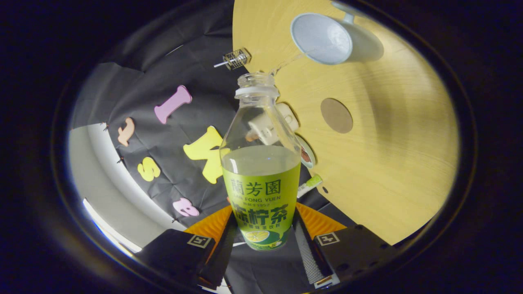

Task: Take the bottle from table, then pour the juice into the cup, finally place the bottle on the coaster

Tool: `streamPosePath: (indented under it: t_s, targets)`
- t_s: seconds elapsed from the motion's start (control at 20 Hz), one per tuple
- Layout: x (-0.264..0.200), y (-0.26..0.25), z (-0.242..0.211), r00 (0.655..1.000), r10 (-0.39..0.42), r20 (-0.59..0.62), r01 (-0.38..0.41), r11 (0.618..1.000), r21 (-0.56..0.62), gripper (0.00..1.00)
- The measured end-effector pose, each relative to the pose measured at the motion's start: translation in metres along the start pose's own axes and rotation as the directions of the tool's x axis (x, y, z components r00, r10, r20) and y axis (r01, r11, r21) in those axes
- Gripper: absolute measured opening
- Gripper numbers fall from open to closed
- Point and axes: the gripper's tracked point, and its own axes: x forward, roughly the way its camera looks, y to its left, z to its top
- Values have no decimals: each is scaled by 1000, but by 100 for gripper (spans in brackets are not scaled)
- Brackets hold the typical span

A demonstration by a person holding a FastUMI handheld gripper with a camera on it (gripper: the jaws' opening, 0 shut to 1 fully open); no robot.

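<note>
Now hand-held gripper [263, 234] clamps bottle [261, 171] low on label, both fingers pressing, leaving neck free for pouring. Cap off; view rolled, so bottle likely tipping toward cup [322, 38] beyond mouth. Thin stream seems to reach cup. Coaster [336, 115] waits on table [388, 163] nearby.

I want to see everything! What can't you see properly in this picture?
- Gripper view: the bottle hides part of a white object on the table.
- Inside of the cup: too pale to tell if there's juice.
- Gripper fingers: their bases are cut off.
</note>
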Motion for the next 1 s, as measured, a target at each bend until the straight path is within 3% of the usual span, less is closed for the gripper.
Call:
streamPosePath:
  t_s: [1.0]
  targets:
    - [-6, 39, -5, 997, 78, -2, -77, 991, 112, 78]
